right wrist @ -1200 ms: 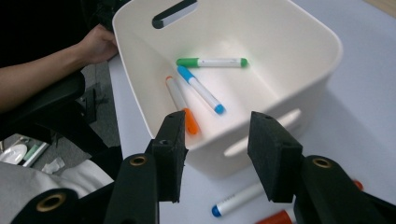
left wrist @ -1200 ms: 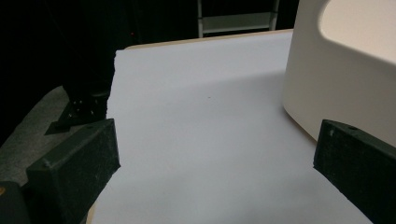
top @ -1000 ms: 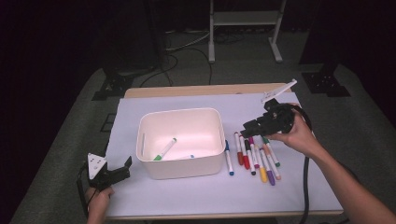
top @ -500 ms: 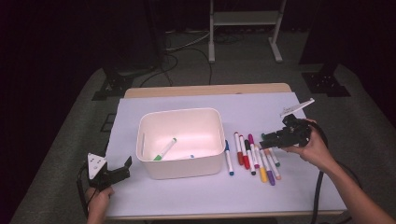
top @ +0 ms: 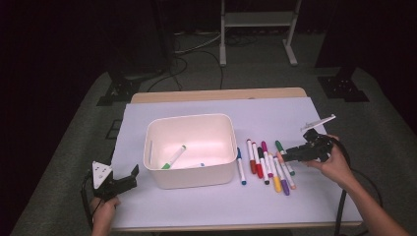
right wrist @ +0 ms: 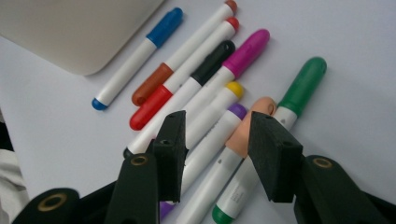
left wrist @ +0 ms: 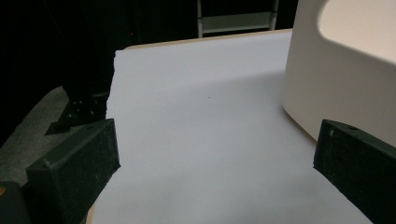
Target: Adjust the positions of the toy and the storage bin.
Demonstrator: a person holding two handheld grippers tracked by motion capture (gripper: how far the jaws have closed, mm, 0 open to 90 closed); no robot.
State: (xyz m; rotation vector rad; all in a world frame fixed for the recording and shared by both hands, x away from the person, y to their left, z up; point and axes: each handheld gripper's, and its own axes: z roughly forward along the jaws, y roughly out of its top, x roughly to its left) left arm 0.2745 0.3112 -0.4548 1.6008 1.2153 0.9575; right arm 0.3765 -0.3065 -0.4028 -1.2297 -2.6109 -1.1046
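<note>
The right gripper (top: 281,156) is held low over a row of markers (top: 268,164) lying on the white sheet of the table (top: 314,206), toward its right edge and just right of the white bin (top: 189,150). Its jaws have just been closing but are seen part open in the right gripper view, with the peach-capped marker (right wrist: 250,126) and the purple-capped marker (right wrist: 219,128) lying between them; nothing is gripped and no pad is seen pressing on a marker. The green-capped marker (right wrist: 301,86) lies just outside one jaw, the blue-capped marker (right wrist: 140,51) nearest the bin. Inside the bin a green marker (top: 173,157) is seen lying slantwise. The left gripper (top: 129,178) is rested at the table's near left corner, beside the bin, with its jaws wide apart and nothing held between them.
</note>
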